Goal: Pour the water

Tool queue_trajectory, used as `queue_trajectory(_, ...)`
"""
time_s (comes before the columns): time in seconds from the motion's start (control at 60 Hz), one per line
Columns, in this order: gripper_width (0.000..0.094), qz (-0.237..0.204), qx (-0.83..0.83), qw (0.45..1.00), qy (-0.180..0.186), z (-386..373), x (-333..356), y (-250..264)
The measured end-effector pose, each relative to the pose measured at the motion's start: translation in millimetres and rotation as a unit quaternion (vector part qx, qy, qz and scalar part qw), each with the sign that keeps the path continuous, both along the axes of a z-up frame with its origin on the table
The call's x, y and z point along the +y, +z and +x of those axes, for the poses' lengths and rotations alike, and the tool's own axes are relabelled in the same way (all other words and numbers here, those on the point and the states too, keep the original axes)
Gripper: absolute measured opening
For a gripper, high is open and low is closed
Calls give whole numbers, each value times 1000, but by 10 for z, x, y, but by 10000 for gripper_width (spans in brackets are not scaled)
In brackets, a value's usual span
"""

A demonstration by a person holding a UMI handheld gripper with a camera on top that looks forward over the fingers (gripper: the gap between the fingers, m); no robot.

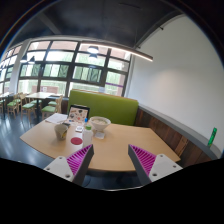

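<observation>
My gripper (112, 158) is open and empty, its two pink-padded fingers (82, 157) spread wide above the near edge of a wooden table (115, 145). Beyond the fingers, at the table's far left part, stand several small things: a white cup (61, 130), a green-topped bottle or container (78, 119), a pale bowl or jug (100, 127) and a small pink item (76, 141). They are too small to tell apart well. Nothing stands between the fingers.
A green bench sofa (110, 106) stands behind the table. Large windows (70, 65) fill the far wall. More tables and chairs (25, 100) stand at the left. A green bottle (212, 136) stands on a ledge at the right.
</observation>
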State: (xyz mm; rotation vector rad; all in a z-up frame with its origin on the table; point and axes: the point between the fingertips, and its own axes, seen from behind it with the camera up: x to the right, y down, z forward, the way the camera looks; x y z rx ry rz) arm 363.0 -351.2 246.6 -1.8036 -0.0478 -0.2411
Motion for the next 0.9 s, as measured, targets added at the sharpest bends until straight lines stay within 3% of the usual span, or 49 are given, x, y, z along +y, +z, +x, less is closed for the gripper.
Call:
queue_trajectory(0.283,800,-12,29,999,13,-165,125,-347)
queue_trajectory(0.45,802,-37,84,995,40,-486,531,-910)
queue_trajectory(0.6,801,-20,96,993,63,-839,1147,-1232)
queue_trajectory(0.75,801,9,99,994,49,-975,1963,-1445)
queue_trajectory(0.9,802,-2,95,995,21,-960,2640,-1628)
